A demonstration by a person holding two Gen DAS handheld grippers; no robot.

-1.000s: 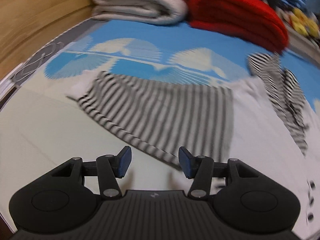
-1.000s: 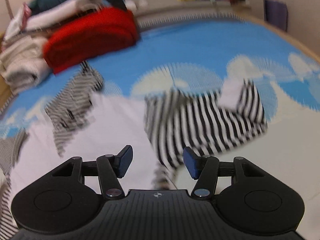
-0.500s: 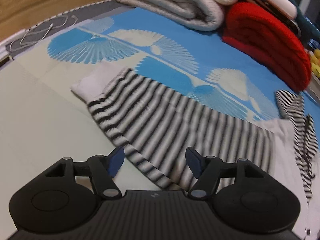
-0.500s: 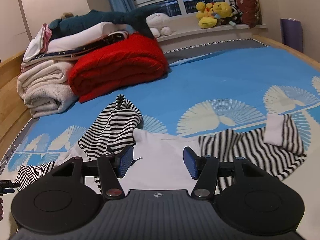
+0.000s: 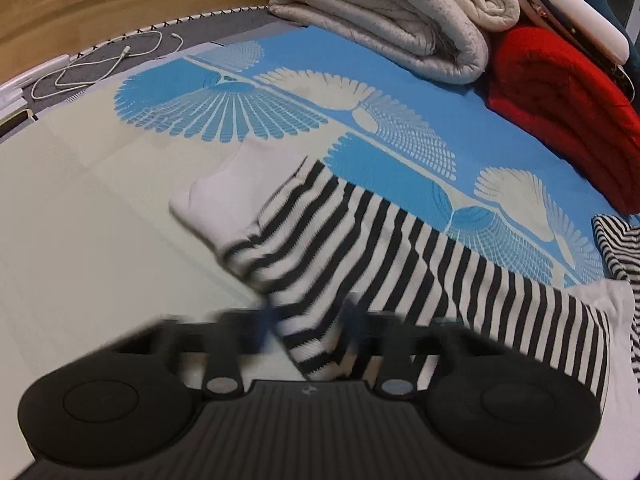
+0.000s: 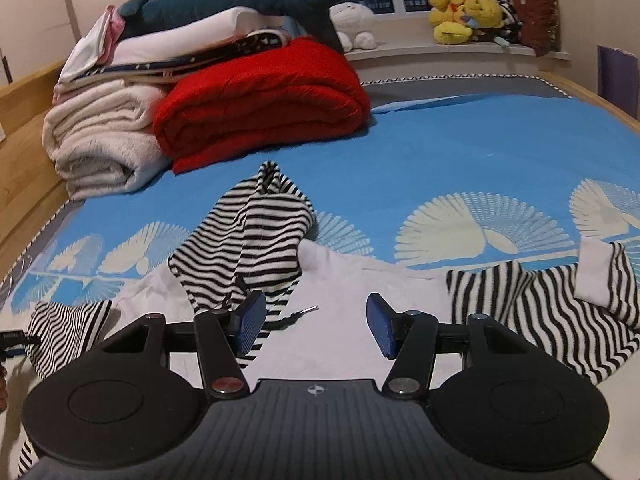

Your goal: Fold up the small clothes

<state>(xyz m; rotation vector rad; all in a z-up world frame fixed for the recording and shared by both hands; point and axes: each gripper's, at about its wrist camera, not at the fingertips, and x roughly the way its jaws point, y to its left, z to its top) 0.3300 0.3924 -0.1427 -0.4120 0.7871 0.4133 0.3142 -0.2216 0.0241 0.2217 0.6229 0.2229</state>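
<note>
Two tongs were in play over one small hoodie (image 6: 344, 280) spread on the bed (image 6: 460, 152). The left tongs (image 5: 310, 320) were blurred in their own view, but they'd just been closing, with the lower edge of the left sleeve (image 5: 360, 248) between them, pinched. That sleeve was black-and-white striped with a white cuff (image 5: 212, 208) at its far end, and it lay across the pale and blue fan-print sheet.

The right tongs (image 6: 316, 326) were spread apart with nothing between them, hanging over the white body of the hoodie. The striped hood (image 6: 256, 236) sat bunched just beyond them, with a drawstring tip (image 6: 308, 309) poking out near the left pad. The right sleeve (image 6: 536, 308) lay off to the right side, its white cuff folded back over the stripes.

Further back on the bed were a folded cream blanket (image 6: 100, 140) and a red one (image 6: 260, 104) side by side and touching. A white cable (image 5: 100, 64) lay coiled at the grey mattress edge in the left view.
</note>
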